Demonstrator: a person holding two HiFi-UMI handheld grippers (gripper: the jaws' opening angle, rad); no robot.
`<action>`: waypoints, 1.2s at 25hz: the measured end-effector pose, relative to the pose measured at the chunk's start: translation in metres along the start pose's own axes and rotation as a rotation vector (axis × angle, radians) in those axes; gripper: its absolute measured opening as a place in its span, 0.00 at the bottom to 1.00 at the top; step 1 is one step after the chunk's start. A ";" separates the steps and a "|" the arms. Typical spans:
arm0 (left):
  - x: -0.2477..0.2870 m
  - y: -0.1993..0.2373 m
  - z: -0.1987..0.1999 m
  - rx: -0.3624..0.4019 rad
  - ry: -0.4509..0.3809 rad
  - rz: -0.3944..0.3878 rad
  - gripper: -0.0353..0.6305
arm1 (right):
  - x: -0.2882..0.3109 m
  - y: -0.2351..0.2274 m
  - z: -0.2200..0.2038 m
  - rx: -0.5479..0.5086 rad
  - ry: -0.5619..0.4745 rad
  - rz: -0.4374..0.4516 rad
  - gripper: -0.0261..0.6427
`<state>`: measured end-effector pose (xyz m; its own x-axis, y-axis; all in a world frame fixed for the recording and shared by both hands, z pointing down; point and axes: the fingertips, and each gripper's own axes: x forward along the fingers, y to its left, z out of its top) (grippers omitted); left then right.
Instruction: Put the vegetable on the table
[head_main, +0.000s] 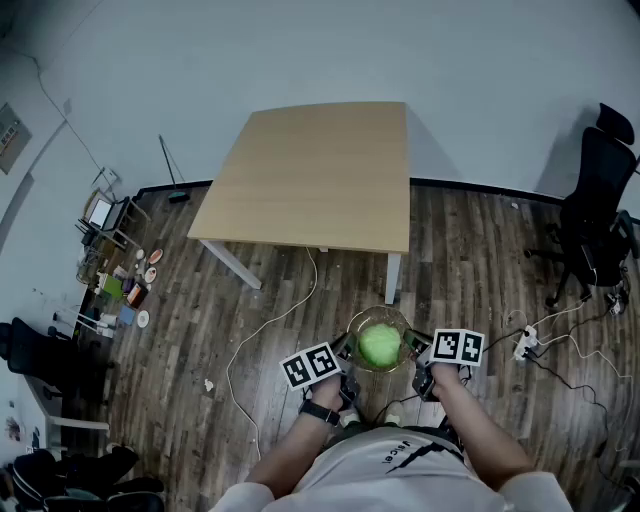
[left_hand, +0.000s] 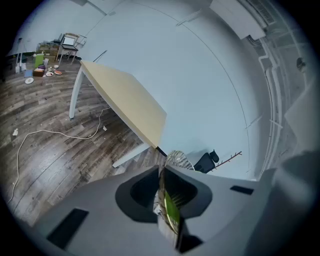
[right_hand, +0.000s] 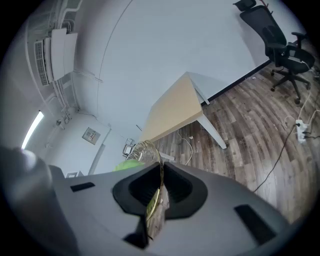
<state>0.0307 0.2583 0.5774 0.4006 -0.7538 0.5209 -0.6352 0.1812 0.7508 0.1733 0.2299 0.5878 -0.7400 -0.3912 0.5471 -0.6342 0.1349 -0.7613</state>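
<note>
- Ahead of you, across the dark wood-plank floor (head_main: 480, 260), stands the rectangular light-wood table with white legs (head_main: 320, 175). Its top shows bare in all three views, so any spot is free for the set-down. It is well apart from your hands. Judgement: the approach is not finished.
- On the floor between you and the table lies a thin white cable (head_main: 262, 330), looping toward the near table leg. Judged a trip risk, since both your hands are occupied.
- In front of your chest you hold the clear round glass bowl (head_main: 381, 311) in the air, roughly level, with one gripper on each side. The two-sided hold is probably because the rim is thin and slick. A single clamp would let the bowl swing.
- Inside the bowl sits the round pale-green leafy vegetable (head_main: 380, 344), filling most of it and not yet on the table. Carrying it in the bowl rather than pinching it directly spares the leaves.
- Your left gripper (head_main: 343, 352) has its jaws closed down on the bowl's left rim. Its own view shows the glass edge pinched in the narrow slot, with green showing through.
- Your right gripper (head_main: 416, 350) is clamped likewise on the opposite rim, glass edge between the jaws.
- Judgement: the step in hand is the carry. Next you need to walk forward, keep both clamps level with each other, and lower onto the table top.
</note>
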 end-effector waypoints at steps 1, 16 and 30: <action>0.000 0.000 -0.001 0.000 0.001 0.001 0.12 | 0.000 -0.001 0.000 0.002 0.001 -0.001 0.08; -0.001 -0.005 0.003 0.014 -0.015 -0.005 0.12 | -0.003 0.003 0.005 -0.009 -0.013 0.009 0.08; 0.007 -0.003 -0.003 0.001 -0.023 0.025 0.12 | -0.001 -0.005 0.008 -0.002 0.007 0.023 0.08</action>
<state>0.0373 0.2540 0.5799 0.3691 -0.7633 0.5302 -0.6454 0.2001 0.7372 0.1793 0.2221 0.5881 -0.7557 -0.3816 0.5323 -0.6178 0.1457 -0.7727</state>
